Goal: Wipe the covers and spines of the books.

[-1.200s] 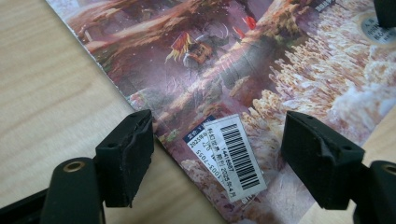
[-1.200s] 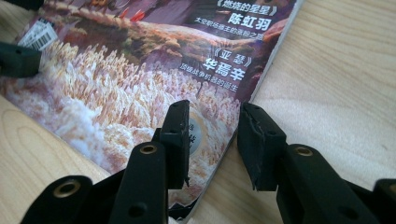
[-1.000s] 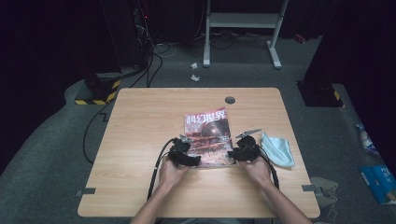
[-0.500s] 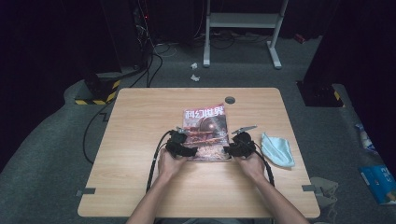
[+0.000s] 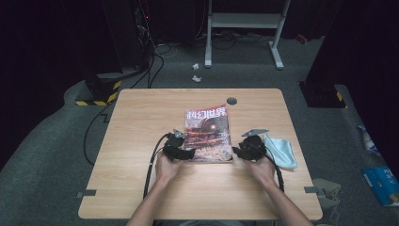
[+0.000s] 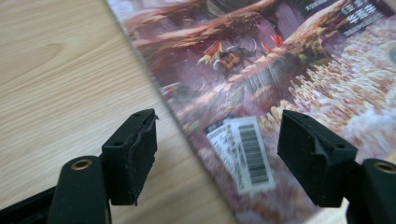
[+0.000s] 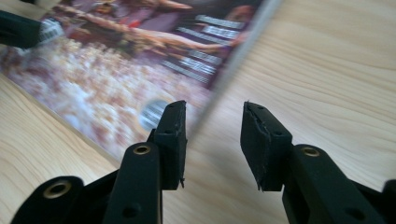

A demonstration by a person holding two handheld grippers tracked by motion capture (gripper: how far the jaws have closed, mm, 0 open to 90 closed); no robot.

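Note:
A magazine (image 5: 207, 134) with a reddish cover lies flat on the middle of the wooden table (image 5: 141, 117). My left gripper (image 5: 189, 153) is at its lower left corner. In the left gripper view the left gripper (image 6: 217, 140) stands open over the magazine (image 6: 261, 70), its jaws either side of the barcode. My right gripper (image 5: 236, 150) sits just off the lower right edge. Its jaws have just been opening. In the right gripper view the right gripper (image 7: 212, 128) is open over bare wood, with the magazine's (image 7: 116, 60) edge beside one jaw and nothing pinched.
A light blue cloth (image 5: 282, 150) lies on the table just right of my right hand. A dark round grommet (image 5: 231, 100) sits beyond the magazine. Cables trail from both grippers toward the near edge. A white stand (image 5: 244, 28) and a blue box (image 5: 381, 183) are on the floor.
My right gripper has pulled a little to the right, off the magazine's edge, and its jaws stand wider. The left gripper stays at the left corner.

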